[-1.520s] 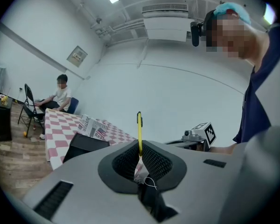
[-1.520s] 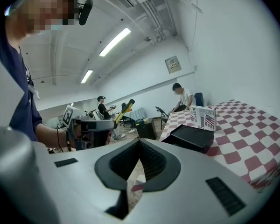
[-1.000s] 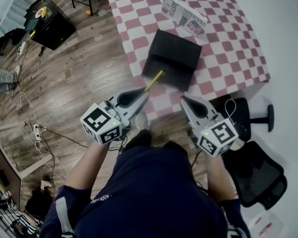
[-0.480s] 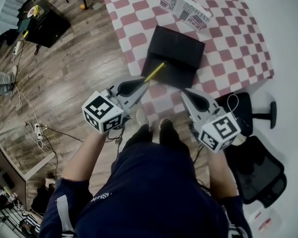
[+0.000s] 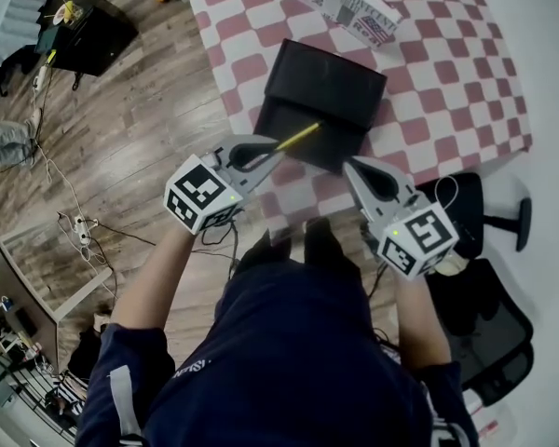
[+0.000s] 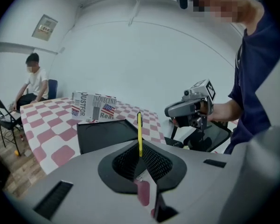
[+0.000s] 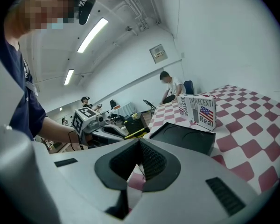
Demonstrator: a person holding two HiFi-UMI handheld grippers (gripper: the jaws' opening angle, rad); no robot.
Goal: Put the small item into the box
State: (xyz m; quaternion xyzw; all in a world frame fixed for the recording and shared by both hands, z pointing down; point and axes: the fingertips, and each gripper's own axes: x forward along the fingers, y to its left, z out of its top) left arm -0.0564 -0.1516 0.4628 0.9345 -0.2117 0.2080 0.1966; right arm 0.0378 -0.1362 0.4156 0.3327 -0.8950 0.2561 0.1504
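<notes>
The left tool (image 6: pixel 140 157) is pinching a thin yellow pencil-like stick (image 6: pixel 139 132) by its near end. In the head view the stick's far end reaches over the near edge of the flat black box (image 5: pixel 328 80). The box lies on the red-and-white checked bench (image 5: pixel 447 91), with a printed white carton (image 5: pixel 347 9) at the far side. The right tool (image 7: pixel 139 148) is pressed together on nothing and hangs near the box's near right corner.
</notes>
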